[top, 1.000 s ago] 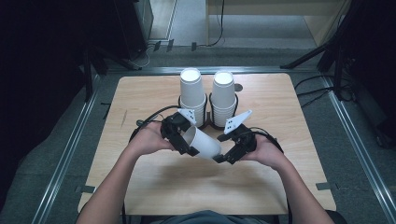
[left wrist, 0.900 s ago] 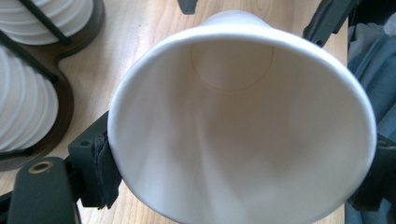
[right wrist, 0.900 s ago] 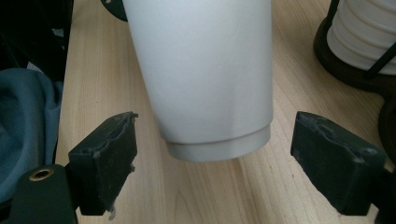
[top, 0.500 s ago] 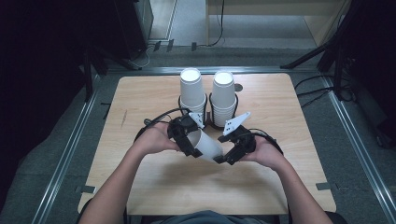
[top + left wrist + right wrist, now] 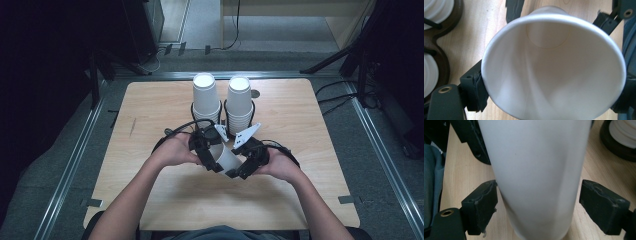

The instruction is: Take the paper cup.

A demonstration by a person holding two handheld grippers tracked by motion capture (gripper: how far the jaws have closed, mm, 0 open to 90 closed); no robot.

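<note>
1. Light wooden table (image 5: 150, 110) surrounded by dark floor.
2. Left gripper (image 5: 206, 152) clamps the rim end of a white paper cup (image 5: 225, 156), lying tilted between both hands.
3. Right gripper (image 5: 246, 161) straddles the cup's base, pads just apart, not pressing.
4. Two cup stacks (image 5: 206, 97) stand behind.

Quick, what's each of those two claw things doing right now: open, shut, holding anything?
Left gripper: shut on the paper cup, squeezing its rim end.
Right gripper: open, jaws either side of the cup's narrow end; right pad stands clear of it.
</note>
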